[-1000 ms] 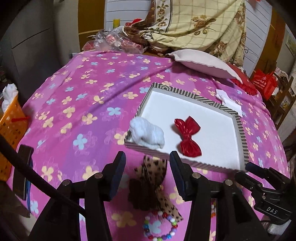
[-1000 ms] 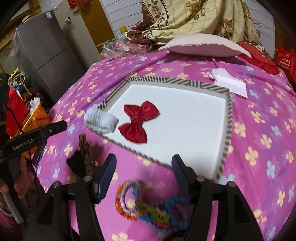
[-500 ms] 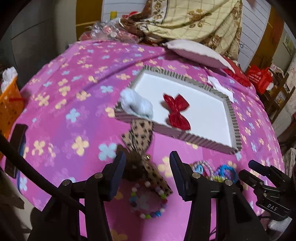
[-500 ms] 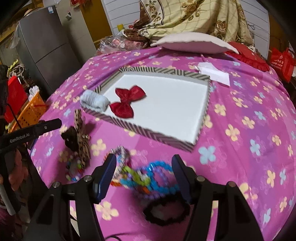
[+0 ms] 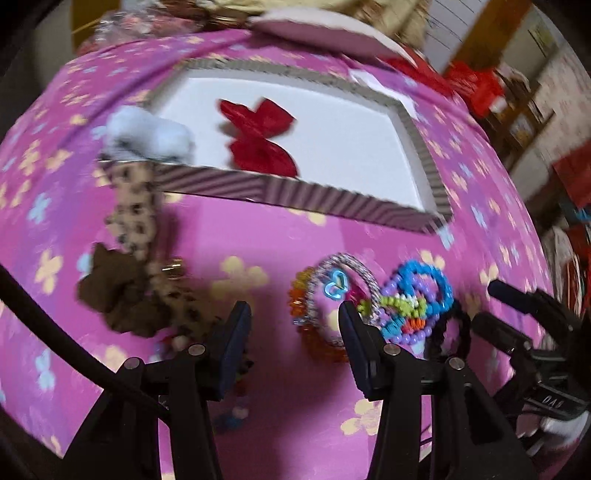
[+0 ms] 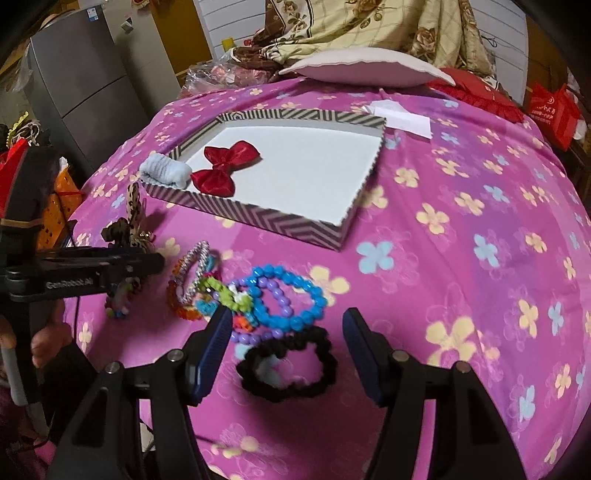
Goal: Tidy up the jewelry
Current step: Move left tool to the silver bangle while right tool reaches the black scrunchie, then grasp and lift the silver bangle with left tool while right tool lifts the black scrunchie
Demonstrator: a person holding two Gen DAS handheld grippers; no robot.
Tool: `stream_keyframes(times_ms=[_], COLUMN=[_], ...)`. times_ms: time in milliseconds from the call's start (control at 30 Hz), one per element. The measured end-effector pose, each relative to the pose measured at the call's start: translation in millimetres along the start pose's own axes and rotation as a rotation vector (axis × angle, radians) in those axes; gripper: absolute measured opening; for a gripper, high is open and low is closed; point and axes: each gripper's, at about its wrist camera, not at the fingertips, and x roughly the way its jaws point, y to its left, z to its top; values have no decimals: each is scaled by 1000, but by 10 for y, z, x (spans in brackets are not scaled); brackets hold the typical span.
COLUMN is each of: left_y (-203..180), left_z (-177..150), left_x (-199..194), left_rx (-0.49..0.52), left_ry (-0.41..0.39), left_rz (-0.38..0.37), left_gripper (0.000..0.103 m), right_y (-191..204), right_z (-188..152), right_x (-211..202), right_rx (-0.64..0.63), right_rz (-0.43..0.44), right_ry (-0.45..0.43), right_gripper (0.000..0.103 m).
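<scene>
A striped-rim white tray [image 6: 258, 218] [image 5: 332, 199] lies on the pink flowered cloth, holding a red bow [image 6: 221, 168] [image 5: 258, 136]; a pale blue scrunchie [image 6: 166, 173] [image 5: 147, 134] rests on its near left corner. Before the tray lie a leopard-print bow [image 5: 140, 266] [image 6: 129, 221], a pile of bead bracelets [image 6: 258, 299] [image 5: 369, 299] and a black scrunchie [image 6: 288, 369]. My left gripper [image 5: 295, 325] is open and empty, just before the bracelets. My right gripper [image 6: 284, 328] is open and empty, with the black scrunchie between its fingers.
A white pillow [image 6: 365, 66] and a heaped quilt [image 6: 369, 26] lie beyond the tray. A white paper [image 6: 402, 118] lies at the tray's far right. An orange basket [image 6: 59, 199] and a grey fridge [image 6: 85, 81] stand left of the table.
Both grippers have drawn back toward the near edge, so the tray looks farther off. The left gripper has swung right from the leopard bow to the bracelets. The black scrunchie now lies between the right fingers.
</scene>
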Motion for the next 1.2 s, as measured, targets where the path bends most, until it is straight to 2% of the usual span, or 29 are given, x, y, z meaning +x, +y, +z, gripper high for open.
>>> stream_keyframes(times_ms=[333, 433, 600, 633, 733, 767, 900, 933, 967, 1000, 1200], left_y=[-138, -162, -167, -168, -165, -164, -192, -203, -201, -186, -36], left_z=[156, 186, 251, 263, 281, 290, 281, 273, 268, 267, 292], left_x=[165, 223, 284, 304, 348, 347, 338, 317, 299, 271, 11], left_rx=[138, 167, 183, 185, 171, 169, 175, 180, 178, 165, 81], left_ry=[11, 17, 31, 38, 45, 40, 32, 25, 20, 15, -24], left_rz=[16, 22, 1, -1, -16, -20, -26, -21, -19, -26, -74], left_gripper=[54, 54, 54, 54, 38, 30, 24, 18, 13, 13, 13], right_y=[-117, -147, -191, -188, -175, -173, -145, -136, -136, -143, -124], right_z=[-145, -169, -232, -247, -272, -281, -298, -301, -304, -308, -242], right_x=[-1, -21, 59, 85, 156, 189, 255, 258, 249, 238, 7], right_rx=[-8, -4, 6, 4, -3, -6, -49, -61, -65, -63, -72], right_rz=[-25, -33, -27, -26, -28, -31, -74, -83, -92, -86, -66], right_ry=[23, 9, 41, 48, 56, 60, 51, 51, 47, 47, 3], right_gripper=[65, 65, 63, 59, 51, 48, 26, 17, 14, 9, 8])
